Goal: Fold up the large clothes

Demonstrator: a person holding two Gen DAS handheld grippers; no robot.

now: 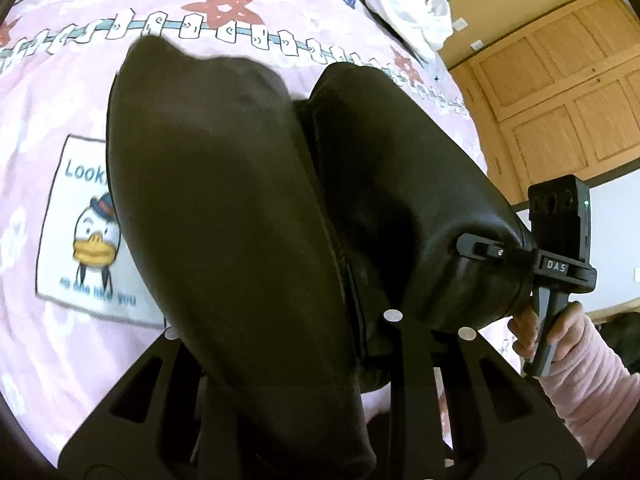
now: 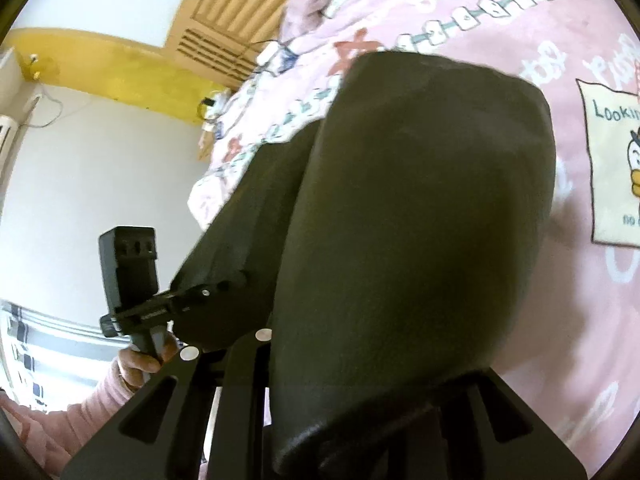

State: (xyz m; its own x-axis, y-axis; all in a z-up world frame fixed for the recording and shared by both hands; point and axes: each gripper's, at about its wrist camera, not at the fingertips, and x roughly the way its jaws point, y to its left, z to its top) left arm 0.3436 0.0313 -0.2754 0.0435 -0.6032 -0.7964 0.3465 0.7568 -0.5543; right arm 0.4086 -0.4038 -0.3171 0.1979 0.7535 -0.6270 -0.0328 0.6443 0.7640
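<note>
The task is in its middle. The black garment (image 1: 224,208) hangs over the pink bedspread (image 1: 48,184), which lies from 9 to 12 o'clock. The left gripper (image 2: 200,294) is clamped on one edge and the right gripper (image 1: 486,249) on the other. Laying it down and smoothing are left, I think. White clothes (image 1: 404,12) lie at 1 o'clock and wooden cupboards (image 1: 560,92) at 2 o'clock, both well apart. Nothing blocks the way.
</note>
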